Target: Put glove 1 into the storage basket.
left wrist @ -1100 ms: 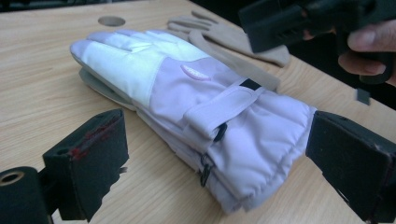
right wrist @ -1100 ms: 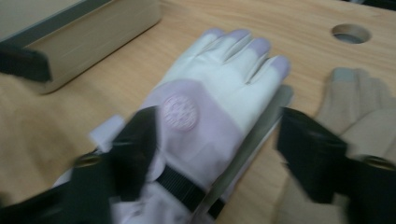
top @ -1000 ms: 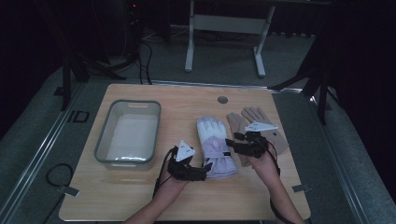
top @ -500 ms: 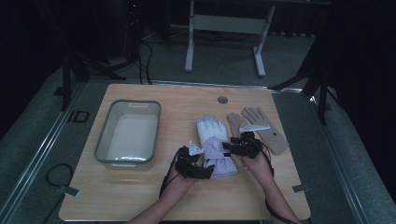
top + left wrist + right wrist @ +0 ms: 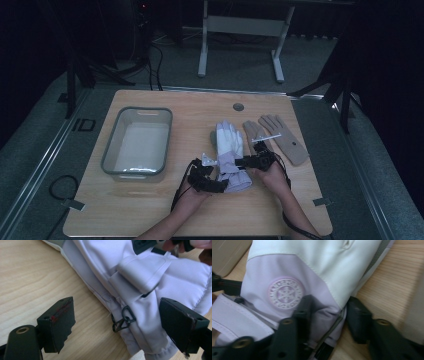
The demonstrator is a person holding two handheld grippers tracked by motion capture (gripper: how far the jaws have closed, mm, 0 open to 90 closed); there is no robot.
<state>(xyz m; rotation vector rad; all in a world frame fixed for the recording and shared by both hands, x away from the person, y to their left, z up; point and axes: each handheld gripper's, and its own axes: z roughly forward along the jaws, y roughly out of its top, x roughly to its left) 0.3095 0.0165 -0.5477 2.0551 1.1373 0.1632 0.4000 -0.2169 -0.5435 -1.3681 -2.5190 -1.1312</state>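
Glove (image 5: 231,152), white and lilac, lies flat on desk (image 5: 150,210) between both claws. Left claw (image 5: 117,322): jaws apart, straddling cuff edge, no grip yet. Right claw (image 5: 329,315): pinching glove's side seam. Lift not begun; tray (image 5: 112,150) empty.

Open tabletop (image 5: 165,205) along the near edge; the bin (image 5: 137,144) blocks the left, the tan glove (image 5: 283,137) crowds the right.
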